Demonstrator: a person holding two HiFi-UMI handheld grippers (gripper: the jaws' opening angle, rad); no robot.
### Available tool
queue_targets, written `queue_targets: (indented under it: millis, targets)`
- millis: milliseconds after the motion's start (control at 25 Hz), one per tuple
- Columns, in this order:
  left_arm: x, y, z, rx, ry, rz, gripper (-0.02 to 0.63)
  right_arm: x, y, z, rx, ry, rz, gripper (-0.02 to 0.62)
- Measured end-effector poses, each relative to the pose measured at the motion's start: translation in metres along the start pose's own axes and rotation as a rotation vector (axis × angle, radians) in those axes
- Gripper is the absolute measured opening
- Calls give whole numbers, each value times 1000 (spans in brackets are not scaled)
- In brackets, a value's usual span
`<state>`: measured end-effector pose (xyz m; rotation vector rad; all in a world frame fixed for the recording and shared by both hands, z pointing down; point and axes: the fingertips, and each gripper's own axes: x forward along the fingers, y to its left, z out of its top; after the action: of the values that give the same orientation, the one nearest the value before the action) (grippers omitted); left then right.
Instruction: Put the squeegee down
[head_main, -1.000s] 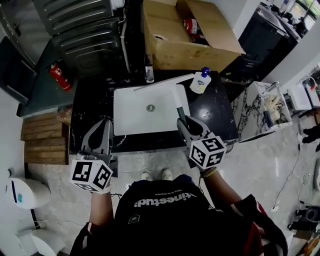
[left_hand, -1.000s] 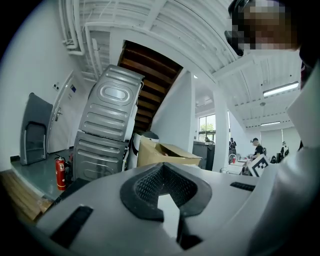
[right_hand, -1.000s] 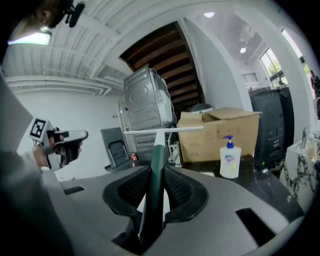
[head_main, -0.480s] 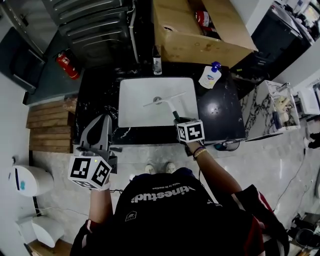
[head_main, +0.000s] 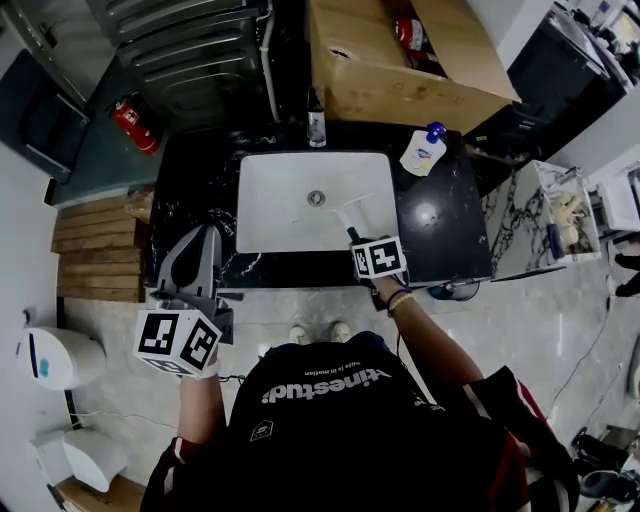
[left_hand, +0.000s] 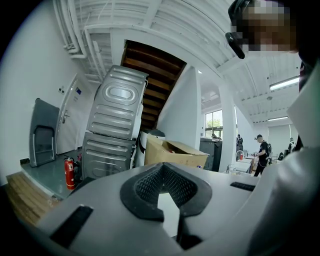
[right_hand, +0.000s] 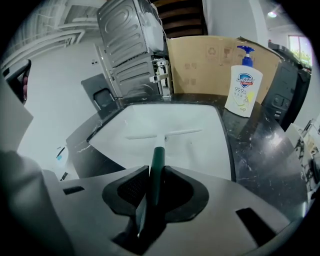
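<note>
Clamping squeegee handle, right gripper, blade over sink

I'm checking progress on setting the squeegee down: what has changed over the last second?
The right gripper dropped and tipped downward, carrying the squeegee down into the white sink. Its jaws have just been opening slightly, the handle still between them. The left gripper, shut and empty, and the soap bottle stayed put.

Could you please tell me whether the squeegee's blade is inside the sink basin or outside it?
Inside: the squeegee blade sits within the white sink basin, beside the drain; contact with the bottom cannot be told.
</note>
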<state>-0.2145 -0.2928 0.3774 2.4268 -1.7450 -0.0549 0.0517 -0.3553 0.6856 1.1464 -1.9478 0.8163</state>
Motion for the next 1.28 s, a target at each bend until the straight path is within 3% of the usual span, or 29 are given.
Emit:
queue_targets:
  millis: [400,560,720,1000,1120,1280]
  targets:
    - [9,-4,3,3,-8,-20,12,-11,-8,20,-33,-85,-20,173]
    - [10,-1,6,3,-12,-15,12,-26,-7,38,-36,-171,-28,172]
    - [11,-1,9,-3,-15,-7,12,-78,6,90,-81,-403,-29,152]
    - [25,-6,13,4,-34,-36,12,-234,62,183,-202,-912,46,52]
    - [34,-10,14,6,-40,-59,12,-283,72,197,-239,-1028,60,38]
    - [44,-19,17,7,-43,-81,14,-311,61,197,-227,-1059,42,38]
